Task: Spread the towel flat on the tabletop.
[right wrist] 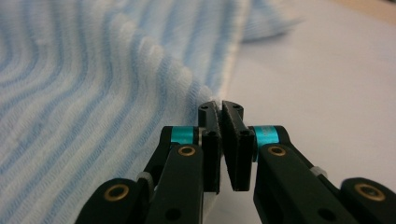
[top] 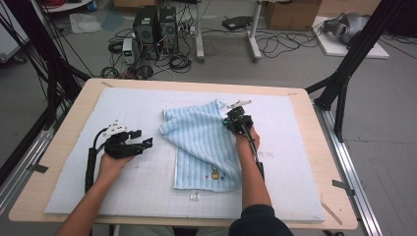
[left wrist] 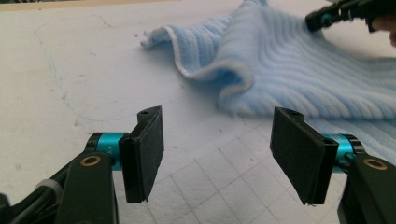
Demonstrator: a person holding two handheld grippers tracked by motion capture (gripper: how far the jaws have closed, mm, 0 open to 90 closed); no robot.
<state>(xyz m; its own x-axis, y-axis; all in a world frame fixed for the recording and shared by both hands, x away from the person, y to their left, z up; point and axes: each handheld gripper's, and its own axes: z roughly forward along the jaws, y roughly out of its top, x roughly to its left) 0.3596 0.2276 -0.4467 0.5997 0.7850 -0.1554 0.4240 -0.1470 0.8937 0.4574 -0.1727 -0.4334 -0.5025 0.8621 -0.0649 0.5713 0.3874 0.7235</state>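
A light blue striped towel (top: 206, 142) lies rumpled and partly folded over itself on the white gridded mat (top: 137, 191), with a small embroidered figure (top: 215, 173) near its front hem. My right gripper (top: 227, 123) sits at the towel's far right edge, its jaws pressed together on the white hem (right wrist: 215, 95). The right gripper view looks along the towel (right wrist: 93, 93) from that edge. My left gripper (top: 145, 140) rests over the mat left of the towel, open, nothing between its pads (left wrist: 147, 149). Its view shows the towel (left wrist: 289, 60) ahead and the right gripper (left wrist: 327, 18) beyond.
The mat covers a wooden table (top: 74, 113). A small white tag (top: 194, 196) lies on the mat in front of the towel. Black frame legs (top: 344, 73) stand at both sides, with computers (top: 155, 29) and cables on the floor behind.
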